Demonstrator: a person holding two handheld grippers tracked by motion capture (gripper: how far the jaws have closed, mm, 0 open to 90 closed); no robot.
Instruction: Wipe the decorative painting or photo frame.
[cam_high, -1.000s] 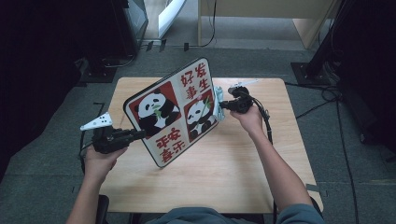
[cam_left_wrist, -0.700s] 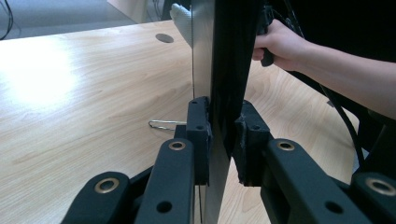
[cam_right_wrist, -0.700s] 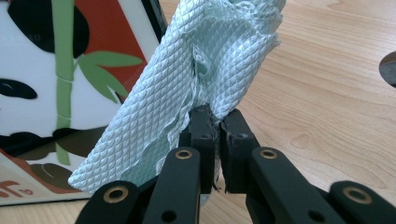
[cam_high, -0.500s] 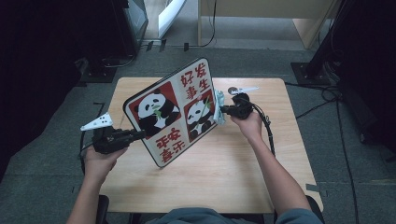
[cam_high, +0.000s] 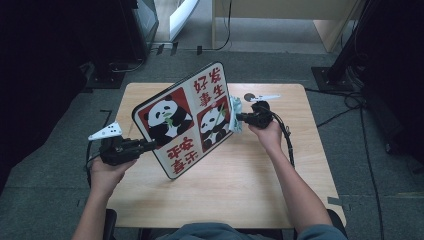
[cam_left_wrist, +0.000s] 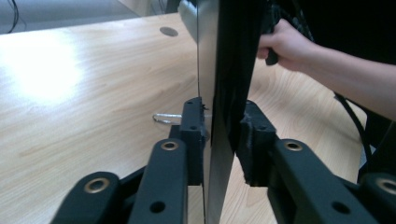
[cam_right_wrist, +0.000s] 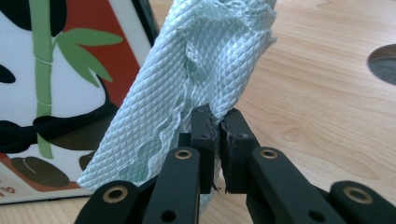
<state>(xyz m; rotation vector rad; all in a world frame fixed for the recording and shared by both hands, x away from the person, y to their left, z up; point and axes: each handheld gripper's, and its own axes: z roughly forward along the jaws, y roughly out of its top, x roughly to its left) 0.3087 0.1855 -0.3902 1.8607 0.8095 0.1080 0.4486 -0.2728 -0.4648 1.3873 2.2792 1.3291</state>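
1. High view: a light wood bench (cam_high: 240, 190) stands on grey carpet, with dark equipment at the left and right edges of the room and pale furniture at the far side.
2. Cables run across the floor to the right of the bench; a round hole (cam_high: 248, 96) sits in the bench top near its far edge.
3. Panda board (cam_high: 185, 120), printed with two pandas on red and red characters, is held tilted above the bench between the two hands.
4. Left gripper (cam_high: 145, 146) is at the board's lower left edge. In the left gripper view its fingers (cam_left_wrist: 192, 135) straddle the board's edge (cam_left_wrist: 219, 84); the jaws have just been opening, and the right-hand pad stands a little off the board.
5. Right gripper (cam_high: 240, 119) meets the board's right edge. In the right gripper view its fingers (cam_right_wrist: 205, 135) are pinched narrow on a pale green mesh cloth (cam_right_wrist: 201, 65), which lies against the board's face (cam_right_wrist: 70, 70).
6. The board hides the bench's middle from the high view.
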